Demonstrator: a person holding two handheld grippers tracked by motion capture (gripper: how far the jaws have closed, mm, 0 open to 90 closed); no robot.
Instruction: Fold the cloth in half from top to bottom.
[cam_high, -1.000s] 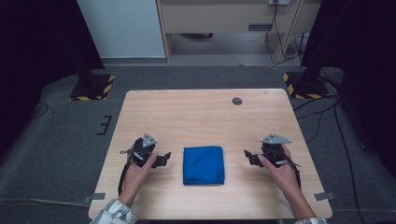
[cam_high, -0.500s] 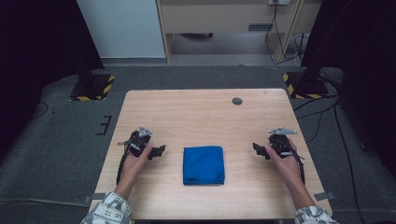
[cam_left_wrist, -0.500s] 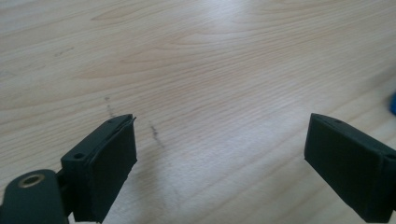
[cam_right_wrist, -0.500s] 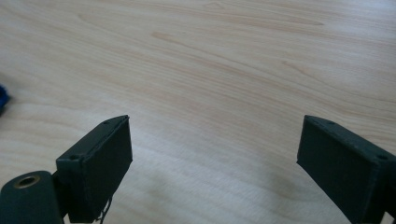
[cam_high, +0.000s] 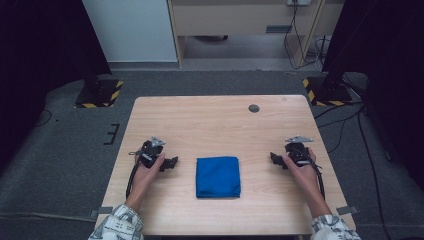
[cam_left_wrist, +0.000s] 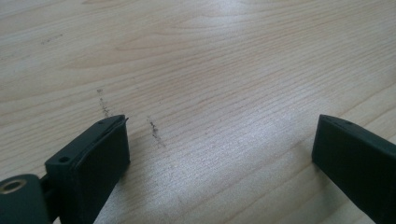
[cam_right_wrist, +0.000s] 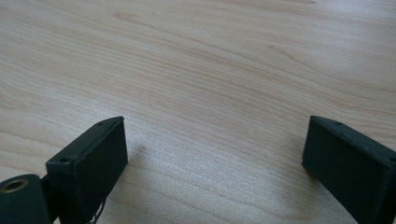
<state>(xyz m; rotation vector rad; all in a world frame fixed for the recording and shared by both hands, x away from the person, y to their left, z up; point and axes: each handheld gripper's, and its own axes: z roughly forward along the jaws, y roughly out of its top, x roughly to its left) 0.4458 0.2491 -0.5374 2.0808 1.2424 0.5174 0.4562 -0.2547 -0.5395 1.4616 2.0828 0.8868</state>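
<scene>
A folded blue cloth (cam_high: 218, 176) lies flat near the front middle of the wooden table (cam_high: 215, 125). My left gripper (cam_high: 172, 162) rests low on the table a short way left of the cloth, jaws pointing toward it. My right gripper (cam_high: 273, 157) sits to the cloth's right, also pointing inward. Neither touches the cloth. In the left gripper view the left gripper (cam_left_wrist: 219, 140) is open over bare wood with faint dark scuff marks. The right gripper (cam_right_wrist: 215, 140) is open over bare wood in the right gripper view, holding nothing.
A small dark round grommet (cam_high: 254, 108) sits near the table's far edge, right of centre. Black stands with yellow-black striped bases (cam_high: 97, 95) flank the table on the floor. Cables (cam_high: 345, 125) trail on the floor at the right.
Both hands have moved their grippers away from the person, up the table, and slightly outward. The cloth has not moved.
</scene>
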